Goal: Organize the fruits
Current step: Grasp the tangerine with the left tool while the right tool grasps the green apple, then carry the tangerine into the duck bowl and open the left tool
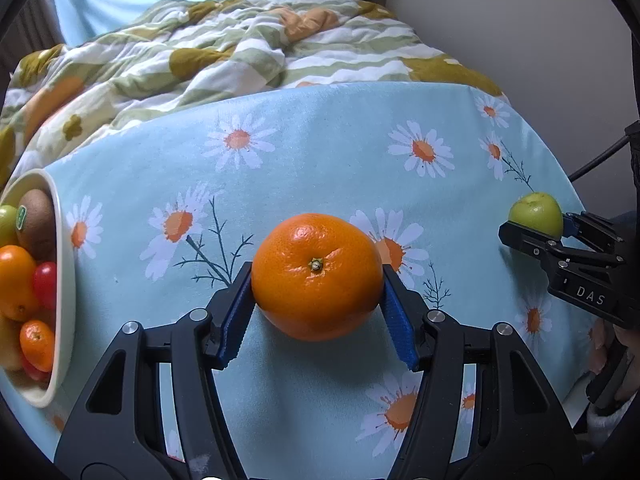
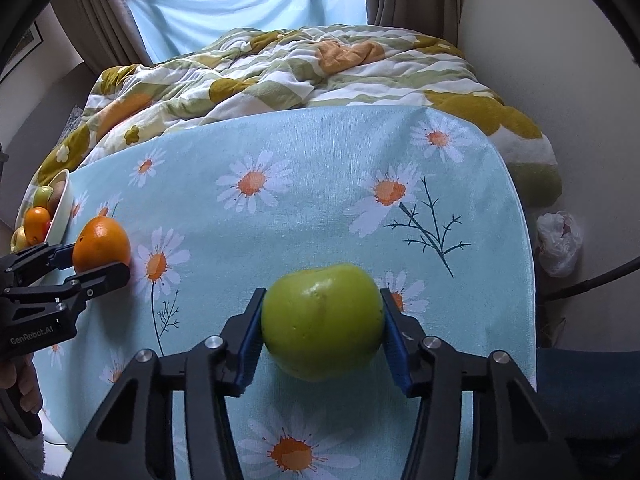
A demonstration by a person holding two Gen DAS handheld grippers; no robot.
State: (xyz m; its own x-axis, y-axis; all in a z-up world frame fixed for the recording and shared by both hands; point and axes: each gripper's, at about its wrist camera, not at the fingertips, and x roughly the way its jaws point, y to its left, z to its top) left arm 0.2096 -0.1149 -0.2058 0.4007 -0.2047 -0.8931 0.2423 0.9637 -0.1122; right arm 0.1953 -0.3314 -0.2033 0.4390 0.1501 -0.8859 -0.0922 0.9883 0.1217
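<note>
Blue pads of the left gripper clench the orange mid-cloth while the right gripper pinches the green apple near the table's right edge, so the pick-up looks done and both likely need lifting toward the bowl at the left edge.

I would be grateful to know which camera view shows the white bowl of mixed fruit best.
The left wrist view: the white bowl sits large at the left edge, with a kiwi, oranges and red fruits inside plainly visible. The right wrist view shows the same bowl small and far off, partly cut by the frame edge.
</note>
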